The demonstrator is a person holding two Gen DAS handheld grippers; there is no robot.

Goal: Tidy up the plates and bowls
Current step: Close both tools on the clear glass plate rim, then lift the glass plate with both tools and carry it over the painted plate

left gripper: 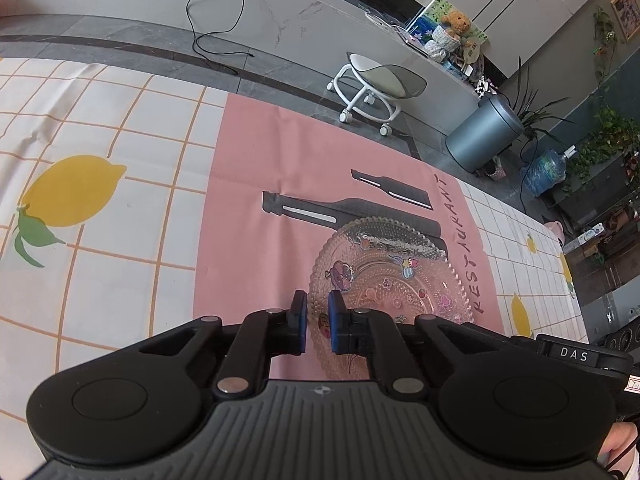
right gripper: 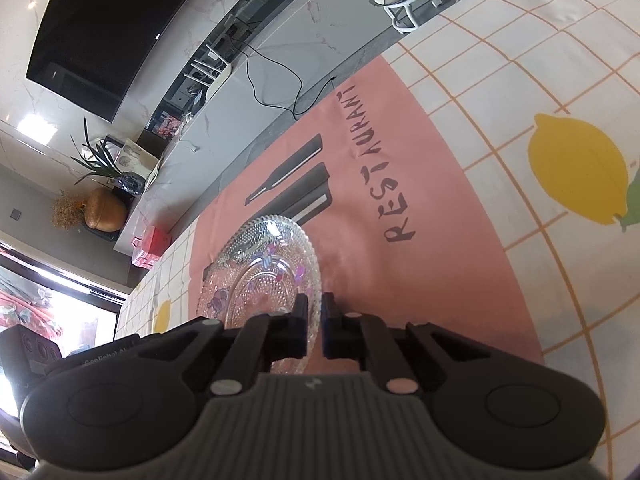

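While both grips sit on opposite edges of it, the plate [left gripper: 390, 276] lies flat on the pink mat [left gripper: 256, 184] that covers the middle of the counter [left gripper: 100, 120], overlapping the printed bottles and just beside the word RESTAURANT. It is clear pressed glass with a beaded rim and small cartoon stickers. No bowl or second plate shows in either view.

In the left wrist view the left hand-held gripper [left gripper: 318, 314] has its blue pads narrowed onto the plate's near rim, with the glass edge running between them. In the right wrist view the right hand-held gripper [right gripper: 315, 312] is narrowed too, and the beaded rim passes through the slim gap between its fingers. Both look clamped on the plate, each from its own side.

Judged from this, the step in hand is the pickup: the grip is made, and the plate does not look lifted yet. The next move calls for raising both sides together and level, since a thin glass rim held only at two small spots could twist or slip if one side leads. Where it should go cannot be told from these views.

Beyond the mat, the lemon-print cloth [left gripper: 80, 196] reaches the counter's far edge; past that stand a white stool [left gripper: 376, 84] and a grey bin [left gripper: 486, 132] on the floor.
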